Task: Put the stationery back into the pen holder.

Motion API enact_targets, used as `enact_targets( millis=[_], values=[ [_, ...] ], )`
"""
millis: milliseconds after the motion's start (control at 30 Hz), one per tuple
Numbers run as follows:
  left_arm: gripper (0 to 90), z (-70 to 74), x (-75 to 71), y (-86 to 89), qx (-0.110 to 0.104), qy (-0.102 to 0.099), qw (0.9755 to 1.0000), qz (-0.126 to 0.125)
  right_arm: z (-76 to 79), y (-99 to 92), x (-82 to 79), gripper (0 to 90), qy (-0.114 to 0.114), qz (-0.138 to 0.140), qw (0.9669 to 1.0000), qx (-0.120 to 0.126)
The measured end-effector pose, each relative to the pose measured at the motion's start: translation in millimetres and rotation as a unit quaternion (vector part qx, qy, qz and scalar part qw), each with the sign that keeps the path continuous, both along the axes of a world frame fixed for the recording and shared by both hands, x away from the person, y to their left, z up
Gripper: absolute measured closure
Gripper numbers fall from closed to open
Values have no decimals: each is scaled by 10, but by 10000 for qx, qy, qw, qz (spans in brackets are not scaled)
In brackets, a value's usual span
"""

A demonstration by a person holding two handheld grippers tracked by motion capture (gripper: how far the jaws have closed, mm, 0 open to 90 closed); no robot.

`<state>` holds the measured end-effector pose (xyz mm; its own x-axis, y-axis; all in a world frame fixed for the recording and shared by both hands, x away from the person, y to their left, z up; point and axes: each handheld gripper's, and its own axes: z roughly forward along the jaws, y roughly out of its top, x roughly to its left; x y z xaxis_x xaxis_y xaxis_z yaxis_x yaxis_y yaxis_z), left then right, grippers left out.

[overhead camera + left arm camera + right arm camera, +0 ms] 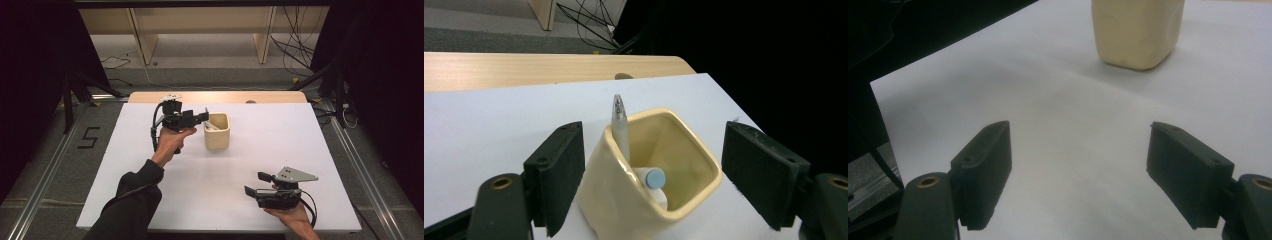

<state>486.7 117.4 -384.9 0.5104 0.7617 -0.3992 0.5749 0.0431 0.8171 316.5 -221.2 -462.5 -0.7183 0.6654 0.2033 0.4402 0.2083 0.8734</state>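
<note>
- Cream cup (644,175) upright on the white table (150,190), toward the far middle, just beside the left gripper (205,116)
- Inside the cup: a grey pen (621,131) leaning on the near wall, tip up above the rim, and a white marker with a blue end (655,178) lying lower
- Left gripper spread wide, jaws standing either side of the cup, pads apart from its walls, nothing pinched
- Right gripper (1078,170) spread wide over bare table near the front right corner, well apart from the cup, holding nothing
</note>
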Motion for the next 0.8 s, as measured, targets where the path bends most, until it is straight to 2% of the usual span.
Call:
enact_targets(
  millis=[100,167,267,467,533,700,800],
  values=[
    [239,-14,-51,54,65,-13,9999,-108,-1,-4,3,266,-3,-13,10000,13],
    [234,-24,-98,86,12,-28,9999,-139,-2,-2,2,266,-1,-16,10000,8],
    [234,-34,-163,113,131,-75,9996,-220,0,1,1,266,4,-8,10000,2],
    [231,-73,-297,178,194,-148,9990,-377,2,1,-2,266,4,-28,10000,32],
    [231,-95,-339,187,170,-134,9990,-391,1,2,-1,266,7,-29,10000,41],
    [223,-161,-434,207,303,-119,9984,-459,-1,4,0,266,12,-19,10000,30],
    [219,-197,-482,213,309,-102,9982,-506,0,7,-2,266,4,-21,10000,35]
  ],
)
